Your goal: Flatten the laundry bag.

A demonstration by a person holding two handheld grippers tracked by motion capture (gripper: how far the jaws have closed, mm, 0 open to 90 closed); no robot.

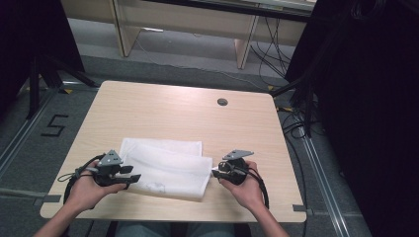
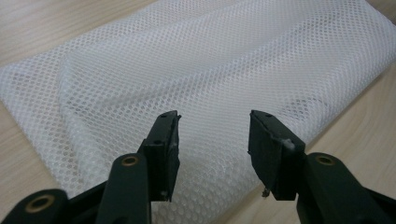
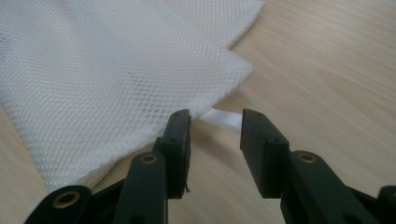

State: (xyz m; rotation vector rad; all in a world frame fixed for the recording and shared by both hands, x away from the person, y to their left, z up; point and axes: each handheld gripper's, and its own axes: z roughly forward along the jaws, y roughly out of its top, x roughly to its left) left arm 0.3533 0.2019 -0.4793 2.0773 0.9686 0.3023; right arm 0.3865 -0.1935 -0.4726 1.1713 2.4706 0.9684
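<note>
- Both my tongs gape, holding nothing: left tongs (image 2: 212, 133) over the mesh bag (image 2: 196, 70), right tongs (image 3: 215, 128) at its white tab (image 3: 224, 119).
- I'd pinch that tab squarely, low to the tabletop (image 1: 173, 106).

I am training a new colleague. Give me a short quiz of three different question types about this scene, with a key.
1. True or false: the left gripper has its fingers closed on the white mesh cloth.
2. Multiple choice: what lies between the right gripper's fingers? A) a metal ring B) a white tab at the cloth's edge C) a pen
3. Fill in: the cloth lies folded on the ____ wooden table.

Key
1. False; the fingers stand apart over the mesh.
2. B; the white tab sits in the open gap, not yet pinched.
3. light
</note>
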